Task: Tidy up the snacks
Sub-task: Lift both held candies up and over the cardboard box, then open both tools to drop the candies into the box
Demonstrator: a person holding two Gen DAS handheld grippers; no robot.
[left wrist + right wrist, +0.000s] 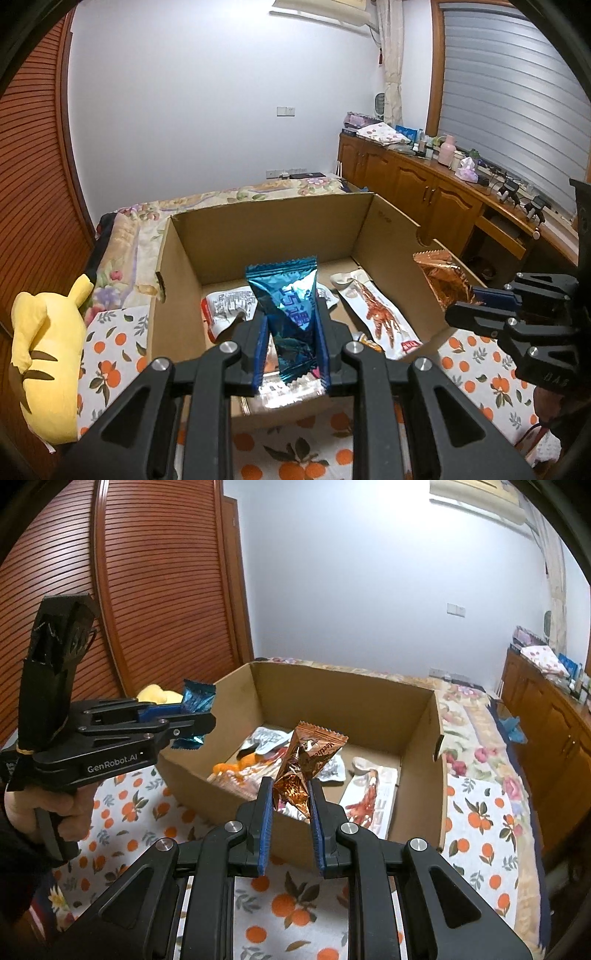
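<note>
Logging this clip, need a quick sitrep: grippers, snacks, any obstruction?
Left gripper shut on blue packet. Right gripper shut on copper packet. Both held over cardboard box. Nothing blocking.

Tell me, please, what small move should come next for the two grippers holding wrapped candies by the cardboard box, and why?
Probably carry both forward over the open brown cardboard box before releasing. The left gripper pinches a shiny blue foil candy, the right gripper a copper foil candy, and other snack packets already lie inside.
</note>
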